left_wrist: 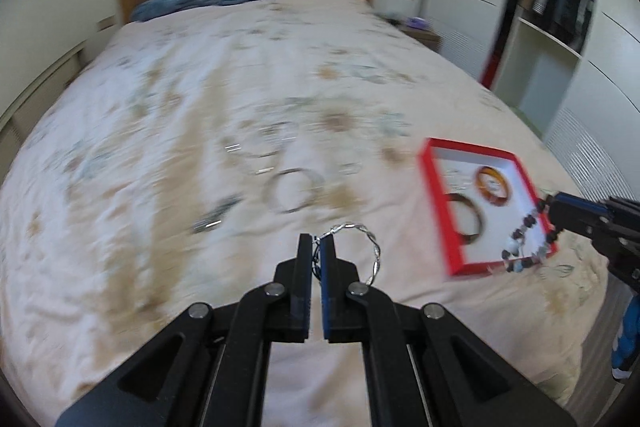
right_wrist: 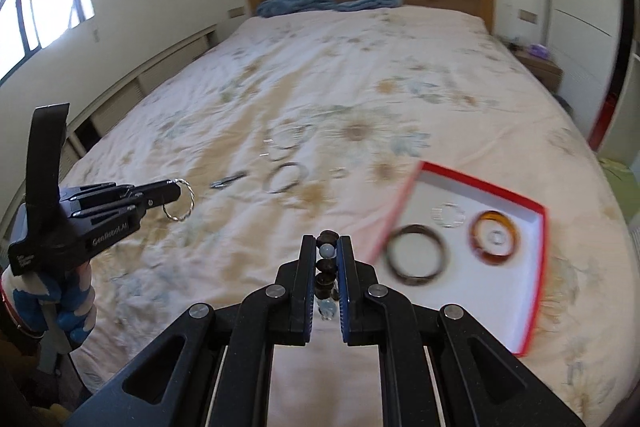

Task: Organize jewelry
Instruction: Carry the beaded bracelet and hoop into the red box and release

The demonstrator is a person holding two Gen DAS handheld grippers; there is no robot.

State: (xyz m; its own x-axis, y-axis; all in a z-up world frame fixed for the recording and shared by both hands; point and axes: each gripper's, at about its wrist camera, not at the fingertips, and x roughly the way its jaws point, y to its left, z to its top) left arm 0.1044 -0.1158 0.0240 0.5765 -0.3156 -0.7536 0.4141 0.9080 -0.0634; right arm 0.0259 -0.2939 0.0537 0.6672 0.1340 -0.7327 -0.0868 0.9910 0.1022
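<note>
Both jaws are nearly closed, each pinching a piece of jewelry above the bed (left_wrist: 160,131). Between its narrow jaws the left gripper (left_wrist: 319,251) clamps a twisted silver bangle (left_wrist: 370,247), which sticks out to the right of the tips; the part inside the pads is hidden. The right gripper (right_wrist: 327,251) squeezes a bead bracelet (right_wrist: 326,267) of dark brown and pale beads, and from its own camera only a short stack of beads shows between the fingers.

Seen from the left wrist, the rest of that bracelet (left_wrist: 528,239) dangles in a loop from the right gripper (left_wrist: 550,207), over the near corner of the red box (left_wrist: 434,195). The right wrist in turn shows the left gripper (right_wrist: 176,191) side-on, with the bangle (right_wrist: 179,205) hanging as a full ring off its tip.

Motion blur smears much of both views. Loose silver rings (left_wrist: 294,189) and a small dark piece (left_wrist: 216,215) lie on the floral cover ahead, too blurred to make out in detail.

Inside the white-lined box (right_wrist: 536,267) sit a dark bangle (right_wrist: 416,259), an amber bangle (right_wrist: 494,237) and a faint clear ring (right_wrist: 449,215); something small lies inside the amber one, unclear. Part of the box's near edge is cut off behind the bracelet in the left view.
</note>
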